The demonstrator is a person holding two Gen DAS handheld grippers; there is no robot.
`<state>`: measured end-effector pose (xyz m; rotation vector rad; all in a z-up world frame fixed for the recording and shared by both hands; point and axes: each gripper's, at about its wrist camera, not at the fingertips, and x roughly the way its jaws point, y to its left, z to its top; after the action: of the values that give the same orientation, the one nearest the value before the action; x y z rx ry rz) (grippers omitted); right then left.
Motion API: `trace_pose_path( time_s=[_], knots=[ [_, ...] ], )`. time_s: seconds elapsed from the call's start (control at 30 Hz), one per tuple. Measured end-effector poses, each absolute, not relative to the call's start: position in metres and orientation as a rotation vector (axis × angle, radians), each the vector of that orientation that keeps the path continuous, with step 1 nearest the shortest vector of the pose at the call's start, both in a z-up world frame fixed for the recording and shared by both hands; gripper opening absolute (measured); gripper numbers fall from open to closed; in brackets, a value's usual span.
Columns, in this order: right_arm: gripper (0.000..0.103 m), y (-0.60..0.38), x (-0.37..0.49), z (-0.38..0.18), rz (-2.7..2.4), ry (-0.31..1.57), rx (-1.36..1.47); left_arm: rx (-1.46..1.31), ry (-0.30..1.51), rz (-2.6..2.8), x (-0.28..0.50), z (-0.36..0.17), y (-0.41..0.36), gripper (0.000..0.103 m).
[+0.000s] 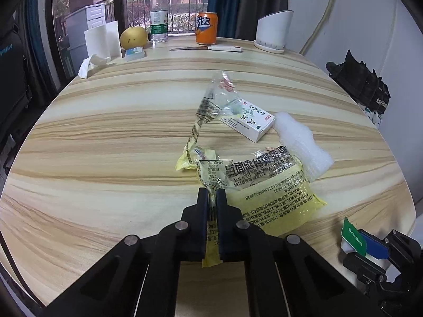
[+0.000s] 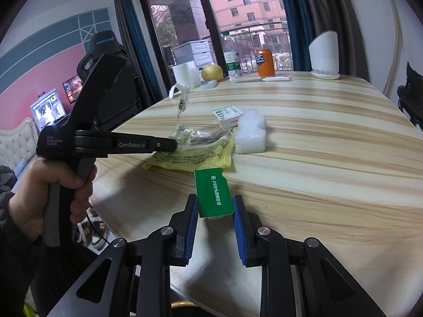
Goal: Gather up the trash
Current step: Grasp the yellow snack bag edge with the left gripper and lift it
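Observation:
My left gripper is shut on a yellow and clear plastic wrapper that lies on the wooden table; the right wrist view shows it pinching the wrapper at its left end. My right gripper holds a green box between its blue pads, jaws closed on its sides, at the table's near edge; it also shows in the left wrist view. A white medicine box and a white foam piece lie beyond the wrapper.
At the far edge stand a water bottle, an orange can, a pear, a knife, a white holder, a tissue and a white paper stand. A gaming chair stands to the left.

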<state>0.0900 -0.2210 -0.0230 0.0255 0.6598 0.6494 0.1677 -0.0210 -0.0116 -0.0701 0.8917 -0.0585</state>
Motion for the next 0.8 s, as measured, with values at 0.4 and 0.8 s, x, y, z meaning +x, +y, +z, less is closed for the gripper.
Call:
trace_pose_path(
  time_s=[0.4,0.8],
  knots=[
    [0.025,-0.22,0.087,-0.017,0.642,0.637,0.018,-0.066,0.807,-0.095,0.148,0.017,-0.016,0.001],
    [0.025,-0.219,0.072,0.031,0.641,0.567,0.01,-0.069,0.671,-0.167,0.105,0.062,-0.011,0.001]
  ],
)
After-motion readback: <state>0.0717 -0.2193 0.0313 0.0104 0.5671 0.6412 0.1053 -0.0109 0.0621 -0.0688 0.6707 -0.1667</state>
